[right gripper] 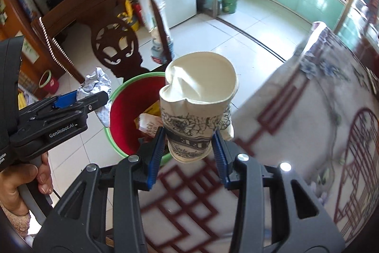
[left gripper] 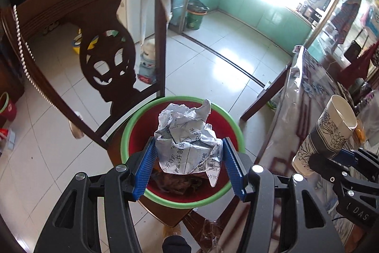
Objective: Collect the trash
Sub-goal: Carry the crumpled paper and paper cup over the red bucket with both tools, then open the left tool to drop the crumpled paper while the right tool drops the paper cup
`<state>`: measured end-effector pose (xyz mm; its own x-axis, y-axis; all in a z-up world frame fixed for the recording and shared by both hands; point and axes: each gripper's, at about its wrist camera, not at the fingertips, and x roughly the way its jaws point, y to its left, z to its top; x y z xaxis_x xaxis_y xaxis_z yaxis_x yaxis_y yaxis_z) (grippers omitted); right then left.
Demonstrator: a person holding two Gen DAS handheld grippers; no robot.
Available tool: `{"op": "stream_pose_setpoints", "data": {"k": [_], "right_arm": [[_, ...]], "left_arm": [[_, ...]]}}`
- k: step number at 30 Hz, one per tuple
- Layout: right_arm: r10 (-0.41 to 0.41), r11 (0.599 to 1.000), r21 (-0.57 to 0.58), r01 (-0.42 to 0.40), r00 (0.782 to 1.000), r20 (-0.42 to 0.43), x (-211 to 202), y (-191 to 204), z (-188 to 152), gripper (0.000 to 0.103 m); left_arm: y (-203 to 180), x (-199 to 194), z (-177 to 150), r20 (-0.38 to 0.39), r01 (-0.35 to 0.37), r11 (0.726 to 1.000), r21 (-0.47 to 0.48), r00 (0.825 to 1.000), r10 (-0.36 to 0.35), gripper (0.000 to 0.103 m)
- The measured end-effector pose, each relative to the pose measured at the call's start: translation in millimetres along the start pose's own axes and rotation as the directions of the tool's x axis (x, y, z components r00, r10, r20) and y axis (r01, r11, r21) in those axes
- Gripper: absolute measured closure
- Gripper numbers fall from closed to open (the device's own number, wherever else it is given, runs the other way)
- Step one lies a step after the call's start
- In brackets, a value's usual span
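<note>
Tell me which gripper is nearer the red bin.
Left. The left gripper holds the crumpled paper right above the red bin; the right gripper, gripping the paper cup, is off beside it above the table.

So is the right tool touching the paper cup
Touching. The right wrist view shows the right tool with both blue pads pressed against the paper cup, whose rim is dented.

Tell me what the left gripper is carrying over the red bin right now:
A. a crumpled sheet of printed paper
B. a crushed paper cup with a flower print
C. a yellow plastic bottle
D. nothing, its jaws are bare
A. In the left wrist view the left gripper has its blue pads pressed on a crumpled sheet of printed paper above the red bin; the flower-print paper cup sits in the right gripper.
</note>
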<state>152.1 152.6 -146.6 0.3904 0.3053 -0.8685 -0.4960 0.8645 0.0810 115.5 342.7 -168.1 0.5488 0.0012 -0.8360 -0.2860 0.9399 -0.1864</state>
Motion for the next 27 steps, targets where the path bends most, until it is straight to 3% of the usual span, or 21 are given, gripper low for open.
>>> {"op": "stream_pose_setpoints", "data": {"k": [19,22,27], "right_arm": [[0.017,0.998,-0.060,-0.020,0.998,-0.054,26,17,16,0.064],[0.002,0.997,-0.076,-0.007,0.998,-0.062,29,19,16,0.051],[-0.003,0.999,-0.053,0.001,0.999,-0.047,23,14,14,0.051]], "left_arm": [[14,14,5,-0.028,-0.004,1.000,-0.023,1.000,0.004,0.048],[15,16,5,-0.033,-0.006,1.000,-0.031,0.999,0.005,0.039],[18,15,5,-0.027,-0.011,0.999,-0.044,1.000,0.010,0.034]]}}
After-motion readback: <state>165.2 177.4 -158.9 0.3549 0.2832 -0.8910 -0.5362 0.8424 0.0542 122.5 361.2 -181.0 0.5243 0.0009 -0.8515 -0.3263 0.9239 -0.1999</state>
